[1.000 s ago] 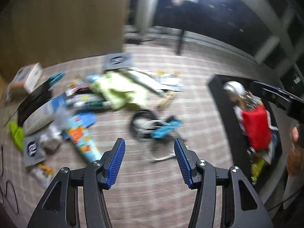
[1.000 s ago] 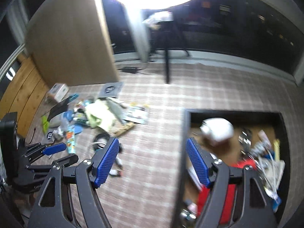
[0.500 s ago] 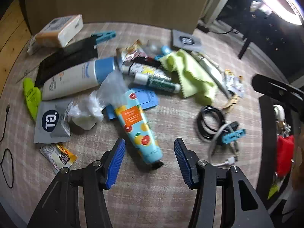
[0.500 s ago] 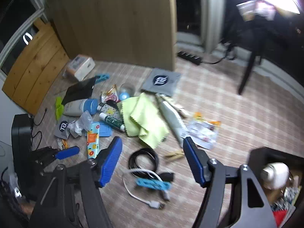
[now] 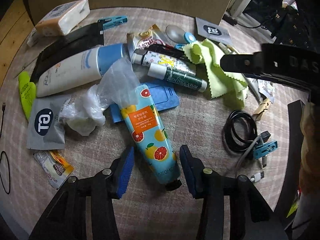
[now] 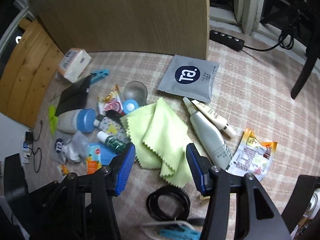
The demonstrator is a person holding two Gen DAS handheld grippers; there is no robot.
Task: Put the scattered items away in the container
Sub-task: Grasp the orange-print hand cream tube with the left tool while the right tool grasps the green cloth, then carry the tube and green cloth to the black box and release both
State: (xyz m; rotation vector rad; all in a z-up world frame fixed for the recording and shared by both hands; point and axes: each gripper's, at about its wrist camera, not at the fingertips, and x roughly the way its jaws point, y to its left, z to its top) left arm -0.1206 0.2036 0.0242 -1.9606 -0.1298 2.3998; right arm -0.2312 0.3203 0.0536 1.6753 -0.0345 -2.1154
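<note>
My left tool (image 5: 155, 166) straddles the cap end of the fruit-print hand cream tube (image 5: 149, 134) lying on the carpet (image 5: 196, 132); its jaws are closing, pads not yet touching it. My right tool (image 6: 160, 166) hangs over the lower edge of the yellow-green cloth (image 6: 158, 134), jaws apart and closing, nothing gripped. I count two grey sachets (image 5: 45, 124), two blue clips (image 5: 265, 150), one coiled black cable (image 5: 239, 133). The container's dark wall (image 5: 294, 140) sits at the right.
</note>
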